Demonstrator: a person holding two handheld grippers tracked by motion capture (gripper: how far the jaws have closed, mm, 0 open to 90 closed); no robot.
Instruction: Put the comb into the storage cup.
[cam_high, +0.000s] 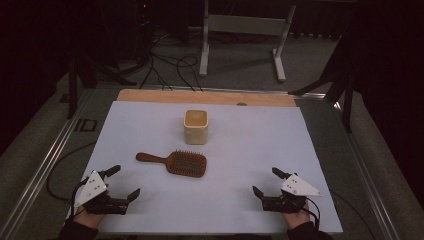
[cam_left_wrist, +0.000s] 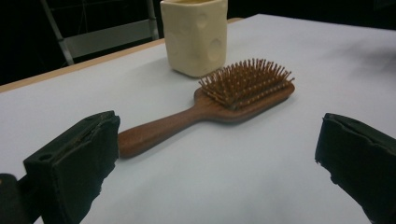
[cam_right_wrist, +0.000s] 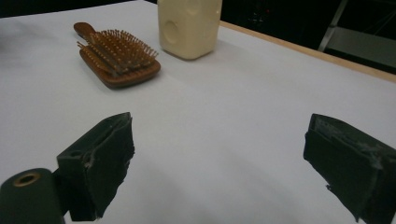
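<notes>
The wooden hairbrush (cam_high: 174, 162) is lying bristles-up just in front of the cream cup (cam_high: 195, 126), its handle pointing toward the nearer left gripper (cam_high: 124, 183), while both grippers' jaws, including the right gripper (cam_high: 267, 182), are gaping open and empty.

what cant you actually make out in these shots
- Inside of the cream cup: the high view is too dim and small to tell whether it holds anything; both gripper views cut off its rim at the top edge.
- Hairbrush handle: right gripper view, mostly hidden behind its bristles.
- Room beyond the table: high view, dark.
</notes>
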